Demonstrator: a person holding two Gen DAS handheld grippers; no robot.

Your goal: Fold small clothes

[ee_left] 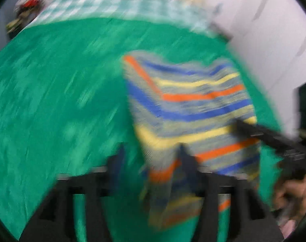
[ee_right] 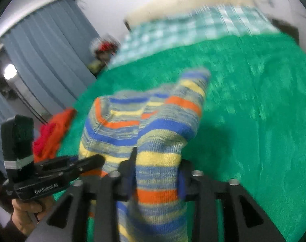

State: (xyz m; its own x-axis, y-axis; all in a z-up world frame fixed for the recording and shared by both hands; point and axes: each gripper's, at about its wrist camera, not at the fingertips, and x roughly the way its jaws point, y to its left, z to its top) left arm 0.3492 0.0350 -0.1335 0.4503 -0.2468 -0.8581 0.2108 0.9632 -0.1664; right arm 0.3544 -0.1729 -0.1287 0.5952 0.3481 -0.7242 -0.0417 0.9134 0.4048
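A small striped knit garment [ee_left: 189,104] in blue, yellow, orange and grey hangs above a green blanket [ee_left: 62,100]. My left gripper [ee_left: 151,157] has cloth between its fingers at the garment's lower left edge; the view is blurred by motion. My right gripper [ee_right: 156,171] is shut on a thick fold of the same garment [ee_right: 149,125], which drapes over its fingers. The right gripper shows in the left wrist view [ee_left: 274,141] at the garment's right edge. The left gripper shows in the right wrist view [ee_right: 88,163] at the garment's left side.
The green blanket [ee_right: 254,111] covers a bed, with a green-white checked sheet [ee_right: 193,26] and a cream pillow [ee_right: 183,0] at the far end. A red-orange cloth [ee_right: 52,131] lies at the blanket's left edge. Grey curtains [ee_right: 42,50] hang to the left.
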